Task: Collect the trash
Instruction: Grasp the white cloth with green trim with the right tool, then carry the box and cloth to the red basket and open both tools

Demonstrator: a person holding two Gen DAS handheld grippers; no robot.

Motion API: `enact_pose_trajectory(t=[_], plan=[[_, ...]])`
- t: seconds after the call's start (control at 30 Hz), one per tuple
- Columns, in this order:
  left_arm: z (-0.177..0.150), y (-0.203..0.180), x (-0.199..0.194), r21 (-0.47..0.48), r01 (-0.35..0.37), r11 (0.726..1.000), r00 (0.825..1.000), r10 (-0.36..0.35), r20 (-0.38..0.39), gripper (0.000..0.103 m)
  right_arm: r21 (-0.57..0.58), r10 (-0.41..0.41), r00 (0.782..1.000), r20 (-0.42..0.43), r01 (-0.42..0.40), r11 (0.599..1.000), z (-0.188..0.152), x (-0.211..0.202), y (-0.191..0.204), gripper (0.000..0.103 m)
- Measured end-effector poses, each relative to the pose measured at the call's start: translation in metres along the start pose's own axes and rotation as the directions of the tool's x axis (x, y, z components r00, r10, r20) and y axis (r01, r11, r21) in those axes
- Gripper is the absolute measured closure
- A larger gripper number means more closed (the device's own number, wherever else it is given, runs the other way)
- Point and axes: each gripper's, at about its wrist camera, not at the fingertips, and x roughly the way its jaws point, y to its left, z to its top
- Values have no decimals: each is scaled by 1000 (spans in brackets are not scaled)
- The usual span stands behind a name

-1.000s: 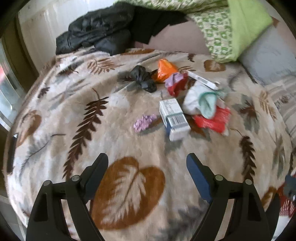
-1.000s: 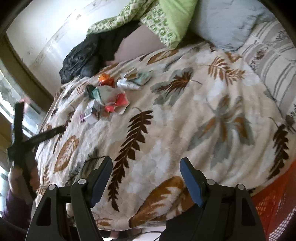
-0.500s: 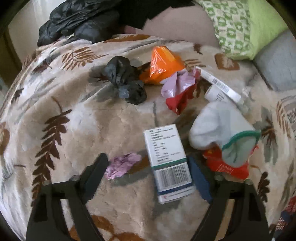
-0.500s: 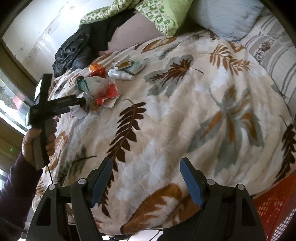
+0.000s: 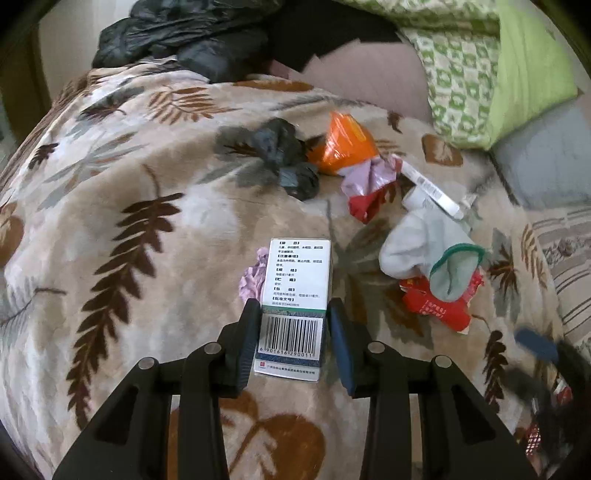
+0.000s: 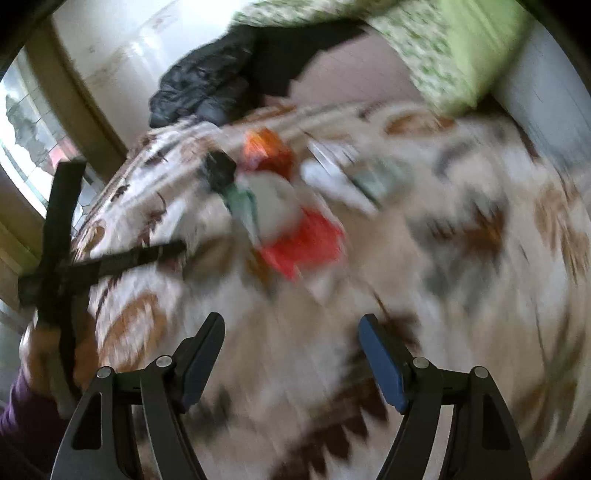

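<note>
Left gripper (image 5: 291,332) had just been closing and its jaws sat against both long sides of the small white carton (image 5: 293,295), barcode end between the pads. Carton lay flat on the leaf-print blanket (image 5: 129,221), near the middle of the bed. Reading this as clenched on the carton.

Crumpled lilac wrapper (image 5: 253,277) was touching the carton's left side, partly tucked behind it.

Rest of the trash sat in a cluster further toward the head of the bed:
- black crumpled bag (image 5: 284,158), orange packet (image 5: 345,146) just beside it
- pink-and-red wrapper (image 5: 369,188) next to the orange packet
- white tube (image 5: 430,190) beyond that, toward the pillow side
- grey sock with green cuff (image 5: 424,254) lying on top of a red wrapper (image 5: 436,310), off to the carton's right

Black jacket (image 5: 184,33) was heaped at the far edge of the bed; green patterned pillow (image 5: 480,66) at the far right corner.

Right gripper (image 6: 291,354) hung over the blanket with jaws released, nothing between them. That view was badly motion-blurred; only the orange and red bits of the pile were recognisable. A hand (image 6: 40,354) with a purple sleeve (image 6: 22,413) held the left gripper's handle at the near left edge of the bed.
</note>
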Motion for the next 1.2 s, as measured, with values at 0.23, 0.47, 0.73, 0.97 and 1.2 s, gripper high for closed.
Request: enact_pose_trajectory(t=[0.23, 0.47, 0.73, 0.97, 1.2], plan=[[-15, 17, -25, -19, -47, 999, 998, 48, 38, 67, -95, -69, 996, 61, 74, 993, 65, 66, 31, 27], [-26, 22, -38, -24, -91, 996, 993, 92, 67, 67, -78, -88, 996, -33, 85, 993, 75, 107, 23, 76], [-35, 16, -69, -18, -119, 993, 986, 121, 116, 67, -58, 17, 999, 28, -16, 998, 57, 28, 31, 80], [-52, -11, -112, 56, -157, 986, 972, 145, 184, 66, 18, 45, 998, 52, -46, 999, 12, -39, 14, 80], [-67, -64, -148, 181, -116, 977, 968, 70, 241, 66, 73, -43, 993, 106, 36, 997, -40, -103, -15, 80]])
